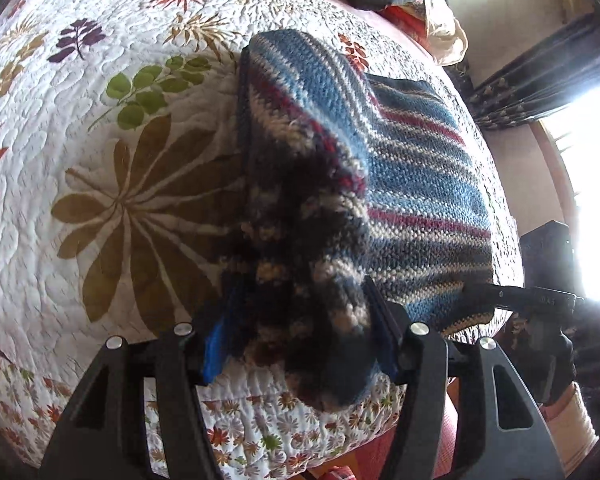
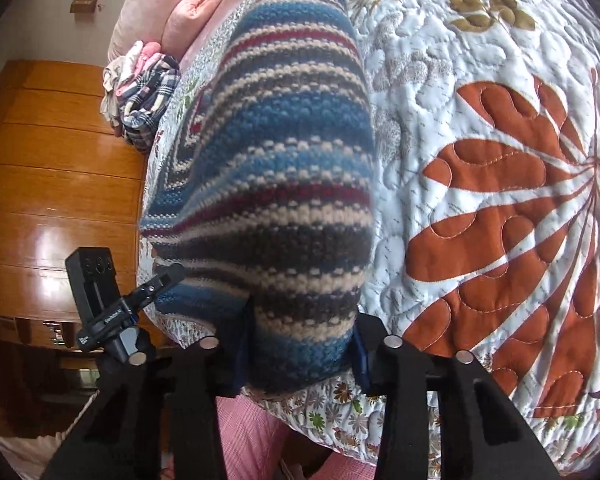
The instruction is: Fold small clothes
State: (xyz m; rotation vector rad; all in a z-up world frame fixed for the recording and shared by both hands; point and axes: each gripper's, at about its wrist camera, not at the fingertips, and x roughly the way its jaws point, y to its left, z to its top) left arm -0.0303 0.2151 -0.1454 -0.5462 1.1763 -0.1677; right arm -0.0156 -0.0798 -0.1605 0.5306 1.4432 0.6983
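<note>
Striped knit sweater [image 1: 416,184] lies on the floral quilt [image 1: 100,160], near the quilt's edge. Left gripper [image 1: 300,344] has its jaws closed on a bunched fold at the sweater's near hem; right gripper [image 2: 300,344] likewise clamps a raised fold of the sweater [image 2: 276,168]. Plaid clothes [image 2: 144,92] sit beyond the sweater

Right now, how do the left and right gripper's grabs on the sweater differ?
The left gripper holds a dark, bunched, shadowed fold of the sweater; the right gripper holds a smoother, rounded, evenly striped fold. Fabric hangs down past the left gripper toward the camera; at the right gripper it ends about level with the pads. Both are shut on the same sweater at the near edge of the quilt, with knit filling the gap between the pads.
</note>
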